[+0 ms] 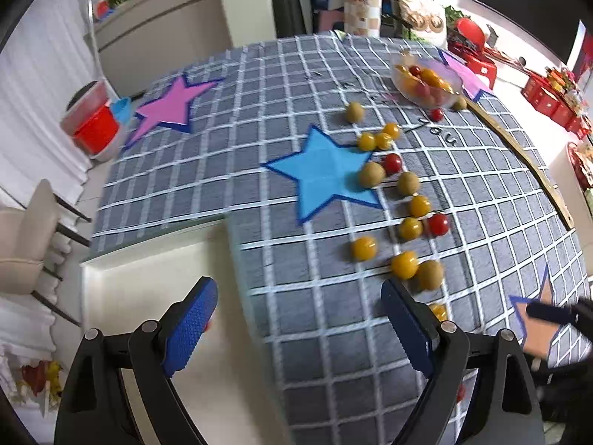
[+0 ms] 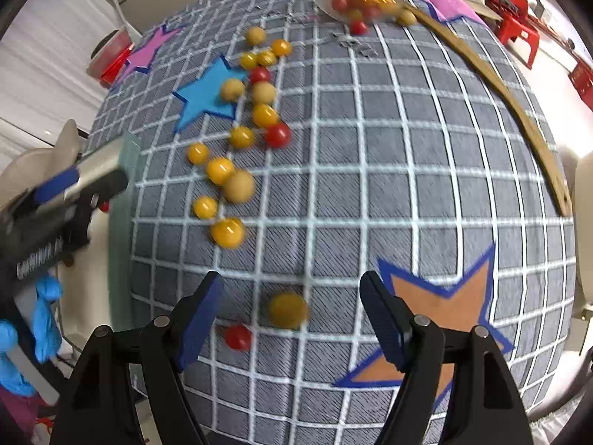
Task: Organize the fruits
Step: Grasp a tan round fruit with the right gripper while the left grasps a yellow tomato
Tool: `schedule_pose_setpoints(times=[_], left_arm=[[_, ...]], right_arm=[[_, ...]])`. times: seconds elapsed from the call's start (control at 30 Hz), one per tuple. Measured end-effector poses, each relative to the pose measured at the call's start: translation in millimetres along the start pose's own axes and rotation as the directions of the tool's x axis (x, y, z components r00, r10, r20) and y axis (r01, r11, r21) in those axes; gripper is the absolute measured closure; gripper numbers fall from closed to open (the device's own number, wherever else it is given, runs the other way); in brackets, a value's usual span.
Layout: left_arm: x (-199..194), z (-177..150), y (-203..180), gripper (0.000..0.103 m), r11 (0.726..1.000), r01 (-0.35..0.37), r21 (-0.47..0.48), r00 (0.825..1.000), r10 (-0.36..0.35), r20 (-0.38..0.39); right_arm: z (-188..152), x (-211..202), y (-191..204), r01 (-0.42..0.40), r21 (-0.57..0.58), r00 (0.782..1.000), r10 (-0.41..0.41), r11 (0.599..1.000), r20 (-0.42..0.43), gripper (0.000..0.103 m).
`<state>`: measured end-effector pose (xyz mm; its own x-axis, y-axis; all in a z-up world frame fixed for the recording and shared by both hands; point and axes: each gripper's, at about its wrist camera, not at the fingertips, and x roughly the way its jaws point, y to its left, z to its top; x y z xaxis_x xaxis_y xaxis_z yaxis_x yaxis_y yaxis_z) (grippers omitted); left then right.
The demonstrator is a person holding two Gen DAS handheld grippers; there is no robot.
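Round glossy tomatoes on checked cloth, both tongs gaping, empty.

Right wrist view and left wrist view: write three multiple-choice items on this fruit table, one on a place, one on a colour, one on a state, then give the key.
1. Where is the clear bowl of fruit?
A. at the far side of the table, near a purple star
B. on the blue star
C. on the floor

2. What colour is the star beside the right gripper?
A. green
B. orange with a blue edge
C. white

3. How does the left gripper stand?
A. shut on a red tomato
B. shut on the bowl
C. open, holding nothing

Key: 1 A, the bowl sits far off beside the purple star. 2 B, the orange star lies under the right-hand finger. 3 C, its blue pads stand wide apart with only the checked cloth between them.
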<state>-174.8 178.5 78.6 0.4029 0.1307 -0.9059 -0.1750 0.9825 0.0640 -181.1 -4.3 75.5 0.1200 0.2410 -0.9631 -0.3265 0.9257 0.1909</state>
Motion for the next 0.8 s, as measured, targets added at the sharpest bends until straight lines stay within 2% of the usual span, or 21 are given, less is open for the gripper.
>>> schedule_pose_setpoints(times=[0.17, 0.4, 0.53, 0.6, 0.8], left_arm=[[27.2, 6.3, -14.3, 0.012, 1.000, -0.004, 0.018, 0.999, 0.004, -0.036], [47.2, 15.5, -18.2, 0.012, 1.000, 0.007, -0.009, 0.999, -0.007, -0.053], [57.2, 19.7, -24.6, 0.013, 1.000, 0.001, 0.005, 0.998, -0.001, -0.058], [62.0, 20.5, -27.5, 0.028, 1.000, 0.005, 0.009, 0.998, -0.004, -0.069], [70.7, 22.0, -27.4, 0.028, 1.000, -0.010, -0.008, 0.996, 0.009, -0.092]], right_arm=[[-10.8, 5.5, -9.3, -0.001, -0.008, 1.000, 0.000, 1.000, -0.022, 0.024], [-15.8, 10.6, -7.0, -0.008, -0.021, 1.000, 0.007, 1.000, -0.030, 0.025], [-15.8, 15.9, -4.2, -0.003, -0.032, 0.999, 0.002, 0.999, -0.036, 0.033], [-14.3, 20.0, -1.7, 0.002, -0.031, 0.999, -0.003, 1.000, -0.042, 0.038], [-14.4, 27.1, 8.1, 0.033, -0.069, 0.998, -0.036, 0.997, -0.046, 0.040]])
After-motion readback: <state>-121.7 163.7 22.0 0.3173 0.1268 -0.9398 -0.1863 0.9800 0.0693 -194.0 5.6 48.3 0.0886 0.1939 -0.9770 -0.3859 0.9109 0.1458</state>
